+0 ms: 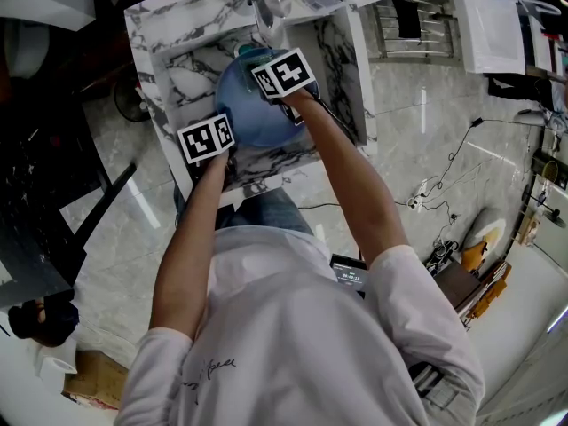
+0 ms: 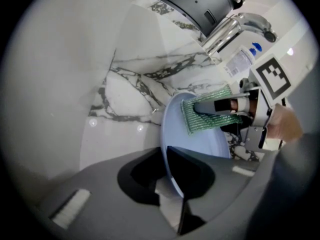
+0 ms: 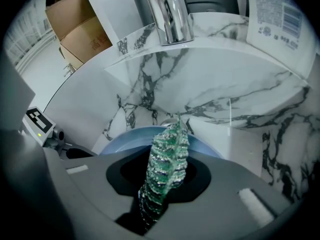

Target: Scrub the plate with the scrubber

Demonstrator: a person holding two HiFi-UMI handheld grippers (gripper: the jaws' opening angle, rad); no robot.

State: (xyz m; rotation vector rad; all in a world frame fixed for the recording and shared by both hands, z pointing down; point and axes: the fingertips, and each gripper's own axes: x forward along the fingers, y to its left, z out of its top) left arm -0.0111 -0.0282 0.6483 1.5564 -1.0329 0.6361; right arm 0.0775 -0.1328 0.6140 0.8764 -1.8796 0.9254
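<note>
One barcoded label (image 3: 274,13), illegible, behind plate (image 3: 125,139)

blue plate (image 2: 200,144), green scrubber (image 3: 165,169), marbled sink (image 1: 191,69)

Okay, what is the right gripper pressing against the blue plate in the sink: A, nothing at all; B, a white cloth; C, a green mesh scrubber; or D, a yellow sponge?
C: the right gripper is shut on a green mesh scrubber, which lies flat on the blue plate in the left gripper view.
</note>
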